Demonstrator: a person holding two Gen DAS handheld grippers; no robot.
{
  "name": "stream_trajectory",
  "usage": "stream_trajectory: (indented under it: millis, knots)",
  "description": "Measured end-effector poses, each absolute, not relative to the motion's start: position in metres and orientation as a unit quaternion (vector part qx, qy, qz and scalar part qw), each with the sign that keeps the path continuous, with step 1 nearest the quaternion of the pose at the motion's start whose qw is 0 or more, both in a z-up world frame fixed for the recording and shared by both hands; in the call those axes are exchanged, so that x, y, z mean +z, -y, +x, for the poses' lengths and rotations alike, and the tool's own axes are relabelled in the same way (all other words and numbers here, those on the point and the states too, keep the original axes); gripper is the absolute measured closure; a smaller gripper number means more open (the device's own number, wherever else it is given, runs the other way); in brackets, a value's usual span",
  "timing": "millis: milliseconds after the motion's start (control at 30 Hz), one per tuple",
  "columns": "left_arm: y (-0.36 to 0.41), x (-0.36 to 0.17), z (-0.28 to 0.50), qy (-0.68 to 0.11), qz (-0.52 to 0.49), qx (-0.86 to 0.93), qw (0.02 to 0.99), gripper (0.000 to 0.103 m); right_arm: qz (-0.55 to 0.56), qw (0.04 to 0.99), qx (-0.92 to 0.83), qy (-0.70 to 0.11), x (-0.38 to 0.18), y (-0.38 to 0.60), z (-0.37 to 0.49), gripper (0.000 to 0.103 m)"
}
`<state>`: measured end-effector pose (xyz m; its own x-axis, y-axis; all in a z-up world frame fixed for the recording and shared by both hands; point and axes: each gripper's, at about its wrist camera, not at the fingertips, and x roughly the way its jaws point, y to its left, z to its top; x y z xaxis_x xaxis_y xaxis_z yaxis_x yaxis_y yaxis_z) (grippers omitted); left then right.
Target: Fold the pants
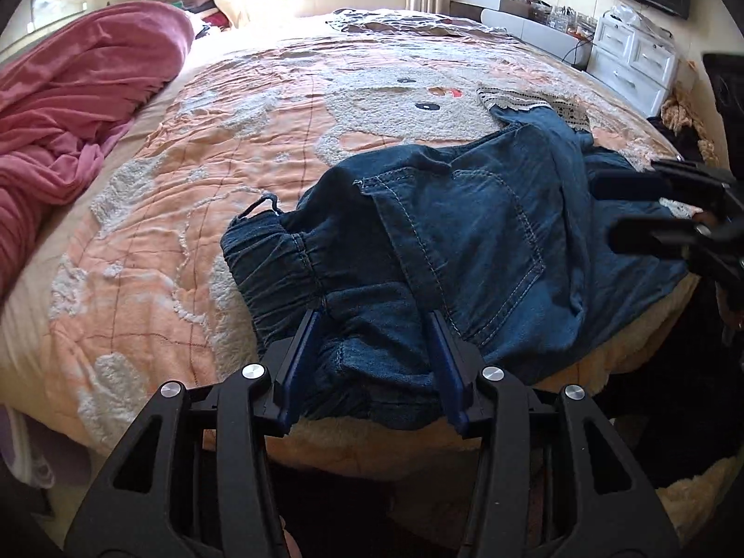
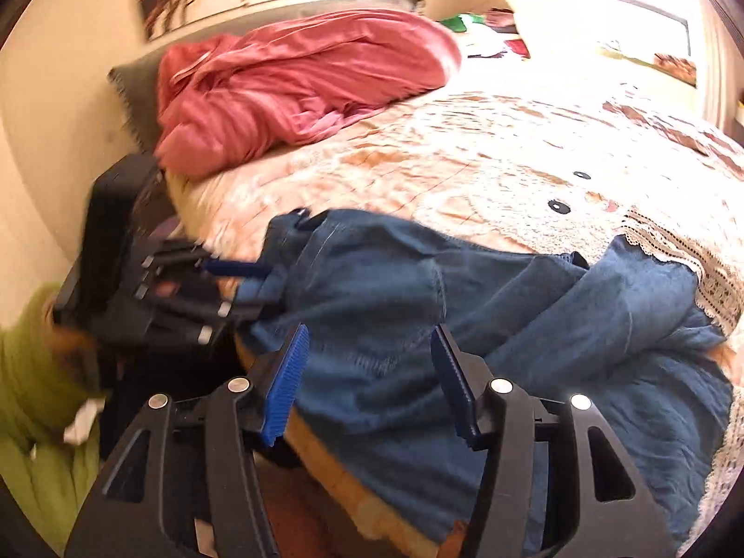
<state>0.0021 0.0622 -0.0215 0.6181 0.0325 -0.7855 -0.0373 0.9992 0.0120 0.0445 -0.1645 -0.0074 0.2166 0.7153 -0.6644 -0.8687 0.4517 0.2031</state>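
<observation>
- Left wrist view: the pants (image 1: 446,242), blue denim, lie rumpled at the near edge of the bed (image 1: 260,130).
- Left gripper (image 1: 376,362): fingers apart, straddling the gathered waistband (image 1: 279,255), not clamped.
- Right gripper (image 2: 372,381): fingers apart above the mid-section, holding nothing.
- Handling, as a judgement: soft, limp, moderately heavy cloth; not fragile. Grip the thick waistband or the lace-trimmed hems (image 2: 674,251).
- Long axis runs along the bed edge, waistband toward the pink blanket (image 2: 297,79), legs bunched opposite.
</observation>
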Motion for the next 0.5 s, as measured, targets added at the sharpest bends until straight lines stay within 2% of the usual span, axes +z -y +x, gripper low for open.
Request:
stream_trajectory:
  millis: [200,267,433,500]
  knots:
    - [-0.064,-0.026,0.007,-0.435,-0.005,0.019,0.900,0.061,-0.171,0.765,0.445,-0.434,-0.055,0.141,0.058,0.047]
    - [-0.065,-0.029,0.010,-0.432,-0.008,0.020,0.902,0.059,-0.168,0.770,0.446,-0.424,-0.062,0.141,0.058,0.047]
    - [-0.065,-0.021,0.007,-0.418,-0.017,0.021,0.908,0.056,-0.114,0.766,0.472,-0.421,-0.040,0.162,0.061,0.045]
    - [-0.068,-0.008,0.001,-0.406,-0.032,0.024,0.913,0.051,-0.084,0.780,0.475,-0.399,-0.021,0.176,0.066,0.045]
